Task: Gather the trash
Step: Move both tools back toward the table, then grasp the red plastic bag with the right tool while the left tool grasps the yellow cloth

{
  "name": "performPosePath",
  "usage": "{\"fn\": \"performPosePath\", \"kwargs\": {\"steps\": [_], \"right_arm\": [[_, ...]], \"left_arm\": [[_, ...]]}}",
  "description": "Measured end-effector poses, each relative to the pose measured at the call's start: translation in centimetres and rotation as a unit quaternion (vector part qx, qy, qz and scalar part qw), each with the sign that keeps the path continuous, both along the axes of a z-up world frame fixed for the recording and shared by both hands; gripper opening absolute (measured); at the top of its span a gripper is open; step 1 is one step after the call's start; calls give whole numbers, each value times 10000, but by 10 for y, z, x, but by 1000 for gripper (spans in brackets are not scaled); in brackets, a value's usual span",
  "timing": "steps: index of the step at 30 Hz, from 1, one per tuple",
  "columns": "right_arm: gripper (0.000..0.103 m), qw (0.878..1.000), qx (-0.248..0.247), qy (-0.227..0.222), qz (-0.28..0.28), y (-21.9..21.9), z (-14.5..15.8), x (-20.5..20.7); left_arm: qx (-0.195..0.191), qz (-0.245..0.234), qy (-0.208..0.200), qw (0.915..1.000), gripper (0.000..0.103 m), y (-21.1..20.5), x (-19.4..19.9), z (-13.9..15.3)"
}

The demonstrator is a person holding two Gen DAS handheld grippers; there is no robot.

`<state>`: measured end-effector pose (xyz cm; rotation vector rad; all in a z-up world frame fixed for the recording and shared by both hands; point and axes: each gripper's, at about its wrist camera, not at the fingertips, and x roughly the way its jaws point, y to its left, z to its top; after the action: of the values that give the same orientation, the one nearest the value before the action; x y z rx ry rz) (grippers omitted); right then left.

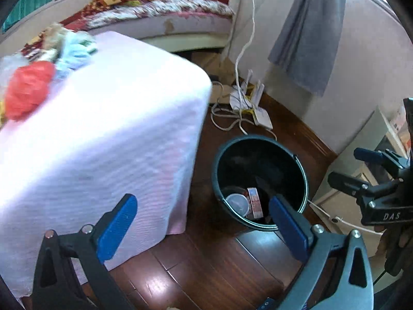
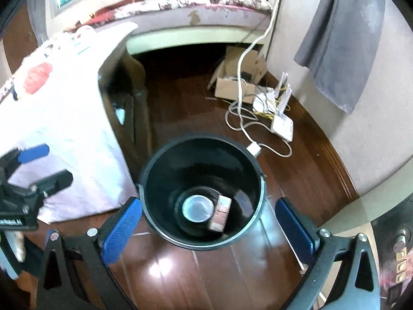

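Observation:
A dark round bin [image 1: 219, 178] stands on the wood floor beside a table under a white cloth [image 1: 108, 134]. Inside the bin lie a clear plastic cup [image 1: 236, 204] and a small reddish carton [image 1: 254, 202]; both also show in the right wrist view, the cup [image 2: 197, 208] and the carton [image 2: 222, 214]. On the table's far left sit a red crumpled bag [image 1: 28, 90] and pale wrappers [image 1: 74, 51]. My left gripper [image 1: 204, 222] is open and empty, low beside the table. My right gripper [image 2: 209, 223] is open and empty, right above the bin [image 2: 155, 180]. The right gripper [image 1: 353, 170] also shows in the left wrist view.
White cables and a router [image 2: 273, 103] lie on the floor behind the bin, next to a cardboard box [image 2: 232, 82]. A bed [image 2: 196, 13] stands at the back. A grey cloth [image 2: 333, 51] hangs on the right wall. A low cabinet [image 1: 361, 155] is at right.

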<state>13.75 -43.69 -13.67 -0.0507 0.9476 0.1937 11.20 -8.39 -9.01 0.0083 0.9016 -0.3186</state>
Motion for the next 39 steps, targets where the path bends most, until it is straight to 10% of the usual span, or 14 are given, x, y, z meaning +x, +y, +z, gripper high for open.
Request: {"fn": "performPosePath", "kwargs": {"steps": [17, 39], "right_arm": [[103, 9931, 196, -909, 717, 112, 74, -7], [96, 9767, 492, -1092, 1783, 316, 93, 54]], "left_arm": [[289, 1321, -853, 9871, 102, 121, -21, 62], [157, 2528, -839, 9637, 101, 286, 4, 57]]}}
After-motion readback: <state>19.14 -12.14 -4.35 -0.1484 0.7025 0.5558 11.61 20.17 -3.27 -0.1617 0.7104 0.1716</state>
